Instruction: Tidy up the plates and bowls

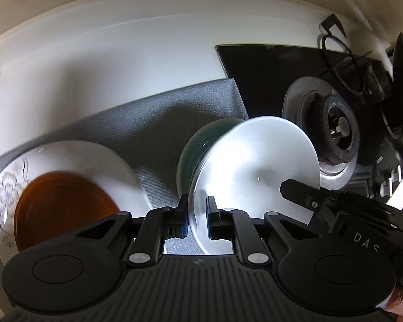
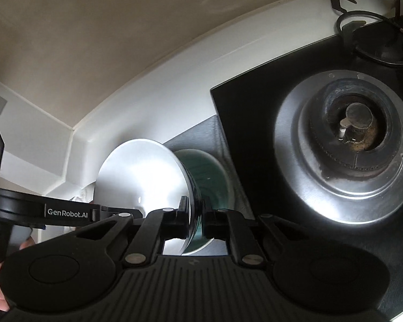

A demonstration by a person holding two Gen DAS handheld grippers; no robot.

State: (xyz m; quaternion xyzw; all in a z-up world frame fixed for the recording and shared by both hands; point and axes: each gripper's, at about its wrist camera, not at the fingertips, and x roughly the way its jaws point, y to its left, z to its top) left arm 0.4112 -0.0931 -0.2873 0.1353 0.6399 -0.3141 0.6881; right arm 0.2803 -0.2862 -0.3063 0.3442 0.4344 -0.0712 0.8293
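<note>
Both grippers' fingers [image 1: 211, 209] clamp shiny steel plate [image 1: 258, 161] rim; green bowl [image 1: 198, 145] behind.

The amber bowl [image 1: 64, 209] at the lower left of the left wrist view is smeared by motion, its lower rim hidden behind the gripper body. The flowered plate [image 1: 10, 187] under it blurs too. The green bowl [image 2: 215, 179] shows only in part behind the silver plate [image 2: 142, 177]. At the upper right, the pan support [image 2: 376, 37] runs off the edge.
</note>
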